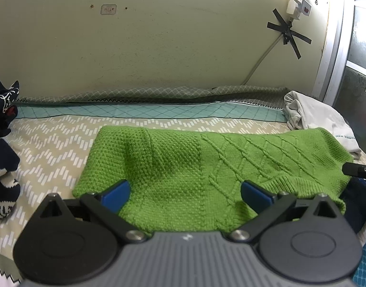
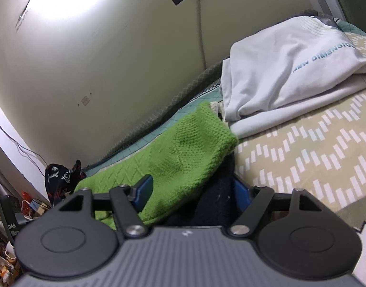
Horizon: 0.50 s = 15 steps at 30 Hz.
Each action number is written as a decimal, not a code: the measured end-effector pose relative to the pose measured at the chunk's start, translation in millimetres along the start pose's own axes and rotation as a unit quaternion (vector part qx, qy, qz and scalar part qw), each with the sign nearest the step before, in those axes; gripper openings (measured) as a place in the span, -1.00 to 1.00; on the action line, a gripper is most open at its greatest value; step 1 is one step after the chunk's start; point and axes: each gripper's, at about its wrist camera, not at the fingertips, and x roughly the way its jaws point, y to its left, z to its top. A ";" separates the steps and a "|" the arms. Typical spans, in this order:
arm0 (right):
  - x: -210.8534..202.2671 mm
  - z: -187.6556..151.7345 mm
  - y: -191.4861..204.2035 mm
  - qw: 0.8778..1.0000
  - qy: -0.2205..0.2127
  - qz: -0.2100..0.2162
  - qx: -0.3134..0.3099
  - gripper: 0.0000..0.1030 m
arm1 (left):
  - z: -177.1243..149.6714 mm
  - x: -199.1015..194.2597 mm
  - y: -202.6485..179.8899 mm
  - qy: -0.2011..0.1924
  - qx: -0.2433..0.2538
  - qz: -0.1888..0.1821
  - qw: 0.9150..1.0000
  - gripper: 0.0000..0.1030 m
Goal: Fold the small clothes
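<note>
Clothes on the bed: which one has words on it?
The white shirt, folded by the wall. It reads "NEW DIMENSION"; the green sweater is plain knit.

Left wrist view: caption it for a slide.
Open left gripper over a green knit sweater lying on the patterned bedsheet.

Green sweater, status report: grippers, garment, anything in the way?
Both grippers, left and right, open. Green sweater flat on bedspread, ungripped. White shirt touching its far corner.
</note>
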 end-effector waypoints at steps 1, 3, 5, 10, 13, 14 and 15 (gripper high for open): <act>-1.9 -0.3 -1.1 1.000 0.000 -0.001 0.003 0.24 | 0.0 0.0 0.1 0.000 0.000 0.000 1.000 0.99; -5.5 0.5 -6.8 1.000 0.000 -0.004 0.013 0.04 | 0.1 0.1 0.2 0.000 0.000 0.000 1.000 0.99; -7.4 1.3 -11.3 1.000 0.002 -0.002 0.023 -0.03 | 0.0 0.4 0.0 0.001 0.001 0.000 1.000 0.99; -5.3 0.8 -7.3 1.000 0.006 -0.006 0.012 -0.03 | 0.0 0.8 0.0 0.002 0.003 0.001 1.000 0.99; -3.5 -0.3 -3.8 1.000 0.016 0.000 0.005 -0.13 | 0.2 0.8 0.1 0.002 0.003 0.001 1.000 0.99; -3.0 -0.7 -4.5 1.000 0.019 0.003 0.008 -0.16 | 0.2 0.9 0.2 0.003 0.003 0.001 1.000 0.99; -3.0 -0.4 -5.1 1.000 0.019 0.004 0.009 -0.17 | 0.3 0.9 0.3 0.003 0.003 0.001 1.000 0.99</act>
